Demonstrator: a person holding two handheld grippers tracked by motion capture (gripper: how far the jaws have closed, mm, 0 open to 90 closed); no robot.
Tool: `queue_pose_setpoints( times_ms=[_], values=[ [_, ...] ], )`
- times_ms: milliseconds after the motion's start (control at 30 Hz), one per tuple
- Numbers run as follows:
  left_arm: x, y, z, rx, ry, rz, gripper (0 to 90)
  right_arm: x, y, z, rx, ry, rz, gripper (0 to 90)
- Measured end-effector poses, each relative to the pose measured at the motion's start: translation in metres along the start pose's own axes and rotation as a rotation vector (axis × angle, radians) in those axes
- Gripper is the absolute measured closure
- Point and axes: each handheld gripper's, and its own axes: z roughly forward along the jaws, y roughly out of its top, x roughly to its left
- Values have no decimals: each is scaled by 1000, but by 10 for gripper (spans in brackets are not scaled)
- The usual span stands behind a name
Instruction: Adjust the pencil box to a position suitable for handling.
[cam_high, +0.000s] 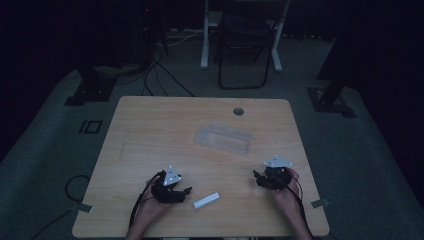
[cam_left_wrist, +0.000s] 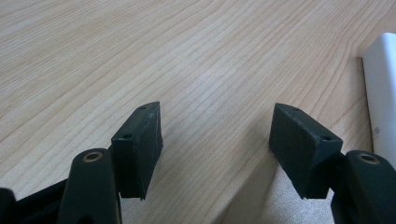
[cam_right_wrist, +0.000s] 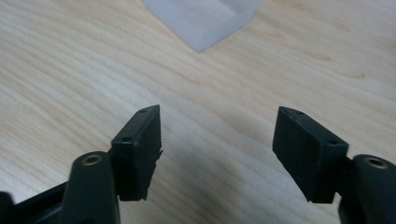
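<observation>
White and oblong, a small block (cam_high: 206, 200) lies flat on the wooden table (cam_high: 150, 125), just beside the left gripper (cam_high: 186, 191) on its right, untouched. That gripper's jaws stand wide apart with only bare wood between them. The right gripper (cam_high: 256, 178) also gapes wide and holds nothing; a clear plastic tray (cam_high: 223, 138) sits ahead of it, well apart.

— Is free room seen between the left gripper (cam_high: 183, 191) and the right gripper (cam_high: 258, 178)?
— Yes, bare table (cam_high: 150, 130) is seen there. Only the white block (cam_high: 206, 200) is placed just beside the left one, and the clear tray (cam_high: 223, 138) is found farther ahead.
</observation>
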Motion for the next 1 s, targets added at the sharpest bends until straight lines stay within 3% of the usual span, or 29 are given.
queue_pose_setpoints(
  times_ms=[233, 600, 1000],
  values=[
    [0, 0, 0, 0, 0, 0, 350, -1, 11, 1, -20, 6, 6, 341],
    [0, 0, 0, 0, 0, 0, 350, -6, 30, 6, -40, 14, 33, 464],
    [0, 0, 0, 0, 0, 0, 350, -10, 44, 27, -47, 12, 85, 500]
  ],
)
